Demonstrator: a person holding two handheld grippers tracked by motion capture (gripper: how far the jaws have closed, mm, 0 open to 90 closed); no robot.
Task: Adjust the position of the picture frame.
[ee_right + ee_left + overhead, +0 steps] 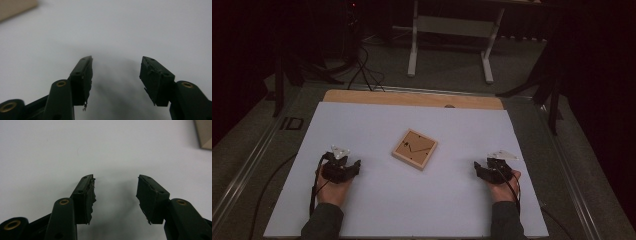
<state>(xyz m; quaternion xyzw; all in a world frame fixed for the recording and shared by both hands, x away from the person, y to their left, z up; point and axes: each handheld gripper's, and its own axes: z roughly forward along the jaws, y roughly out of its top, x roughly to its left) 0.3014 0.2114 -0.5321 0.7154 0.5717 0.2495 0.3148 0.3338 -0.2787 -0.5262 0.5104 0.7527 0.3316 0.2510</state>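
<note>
Flanking the wooden square board (414, 149), left hand-held gripper (115, 192) and right hand-held gripper (116, 75) show jaws spread, empty.

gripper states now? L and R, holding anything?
Left gripper: open, holding nothing, resting on the white sheet.
Right gripper: open, holding nothing, apart from the square wooden board.

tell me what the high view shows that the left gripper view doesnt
High view alone: the whole square wooden board with dark lines on its face, both hands, the right gripper, and the floor and white stand beyond the table. Left gripper view alone: the left gripper close up, jaws apart, pads ragged, nothing between them. Shared: the white tabletop and the board, just a corner in the left gripper view.
</note>
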